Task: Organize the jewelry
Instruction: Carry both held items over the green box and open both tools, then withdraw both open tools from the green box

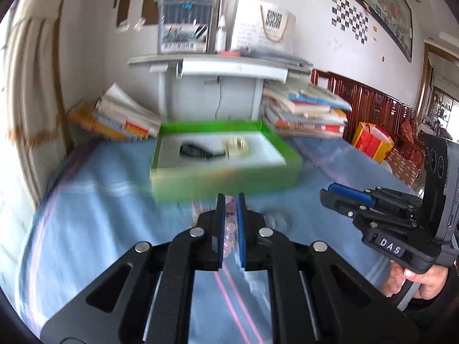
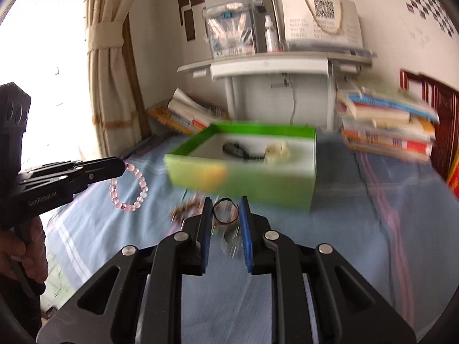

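My left gripper (image 1: pixel 231 198) is shut on a pink bead bracelet (image 1: pixel 229 231). In the right wrist view the bracelet (image 2: pixel 129 190) hangs as a loop from the left gripper (image 2: pixel 123 166) above the blue cloth. My right gripper (image 2: pixel 225 200) is shut on a thin dark ring bangle (image 2: pixel 225 212), which stands upright between the blue pads. In the left wrist view the right gripper (image 1: pixel 325 196) is at the right, held by a hand. Ahead of both stands an open green box (image 2: pixel 258 185) with a white inside, holding a black item (image 2: pixel 235 149) and a cream item (image 2: pixel 276 149).
A brown beaded piece (image 2: pixel 186 209) lies blurred on the striped blue cloth (image 2: pixel 358 229) in front of the box. Stacks of books (image 2: pixel 387 126) flank a white shelf unit (image 2: pixel 281 66) behind it. A curtain (image 2: pixel 109 57) hangs at the left.
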The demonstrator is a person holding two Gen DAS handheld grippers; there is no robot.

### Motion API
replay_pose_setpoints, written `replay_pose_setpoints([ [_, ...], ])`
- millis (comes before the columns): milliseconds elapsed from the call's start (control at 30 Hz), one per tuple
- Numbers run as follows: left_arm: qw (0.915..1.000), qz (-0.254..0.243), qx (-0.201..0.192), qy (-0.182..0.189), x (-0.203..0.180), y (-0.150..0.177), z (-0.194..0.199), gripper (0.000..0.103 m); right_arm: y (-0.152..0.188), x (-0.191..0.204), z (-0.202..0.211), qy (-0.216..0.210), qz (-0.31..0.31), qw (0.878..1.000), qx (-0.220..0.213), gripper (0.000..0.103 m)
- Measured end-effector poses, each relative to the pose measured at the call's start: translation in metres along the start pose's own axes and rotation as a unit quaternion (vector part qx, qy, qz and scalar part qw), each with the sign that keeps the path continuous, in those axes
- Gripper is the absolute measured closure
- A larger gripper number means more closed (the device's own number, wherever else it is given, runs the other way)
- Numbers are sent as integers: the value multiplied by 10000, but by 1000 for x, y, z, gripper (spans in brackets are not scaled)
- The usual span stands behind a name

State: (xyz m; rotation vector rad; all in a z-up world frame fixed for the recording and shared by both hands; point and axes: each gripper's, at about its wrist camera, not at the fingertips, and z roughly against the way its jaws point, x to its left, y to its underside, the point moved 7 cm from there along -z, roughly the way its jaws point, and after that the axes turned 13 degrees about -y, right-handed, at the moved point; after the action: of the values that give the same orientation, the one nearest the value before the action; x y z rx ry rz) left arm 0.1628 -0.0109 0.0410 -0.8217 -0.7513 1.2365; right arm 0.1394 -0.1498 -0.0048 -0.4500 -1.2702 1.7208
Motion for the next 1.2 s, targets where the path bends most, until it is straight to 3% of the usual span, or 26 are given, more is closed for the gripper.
replay_pose_setpoints([
  [167, 9997, -15, -46, -251, 9, -68, -62, 95, -58, -41, -44, 184, -29, 9998, -88, 84],
  [300, 9985, 98, 197, -498, 24, -82, -129, 94, -77, -86, -94, 421, -204, 9989, 6, 84],
  [333, 9977, 112, 332, -586, 27, -80, -149, 86, -77, -94, -103, 463, -256, 9986, 90, 82],
  [367, 9970, 115, 436, -631, 29, -77, -160, 75, -75, -103, -113, 465, -351, 9980, 228, 74],
  [400, 9963, 128, 511, -673, 31, -72, -168, 44, -72, -109, -120, 430, -466, 9975, 318, 71],
  [433, 9957, 168, 518, -754, 33, -69, -172, 28, -71, -115, -120, 401, -604, 9968, 331, 69],
  [533, 9959, 351, 269, -793, 39, -64, -153, 18, -77, -106, -94, 375, -524, 9979, 13, 55],
  [633, 9947, 652, -76, -796, 43, -62, -104, 6, -83, -87, -43, 314, -464, 9967, -590, 42],
  [733, 9933, 866, -404, -652, 34, -48, -48, 4, -72, -68, 3, 239, -471, 9938, -980, 39],
  [867, 9943, 809, -390, -573, 6, -16, -7, 4, -38, -43, 44, 152, -556, 9914, -1171, 31],
  [1000, 9952, 694, -232, -650, -19, 28, 15, 4, -2, -26, 62, 208, -633, 9927, -1001, 30],
  [1200, 9937, 890, 165, -661, -27, 78, 15, 4, 43, -8, 68, 398, -538, 9960, -586, 30],
])
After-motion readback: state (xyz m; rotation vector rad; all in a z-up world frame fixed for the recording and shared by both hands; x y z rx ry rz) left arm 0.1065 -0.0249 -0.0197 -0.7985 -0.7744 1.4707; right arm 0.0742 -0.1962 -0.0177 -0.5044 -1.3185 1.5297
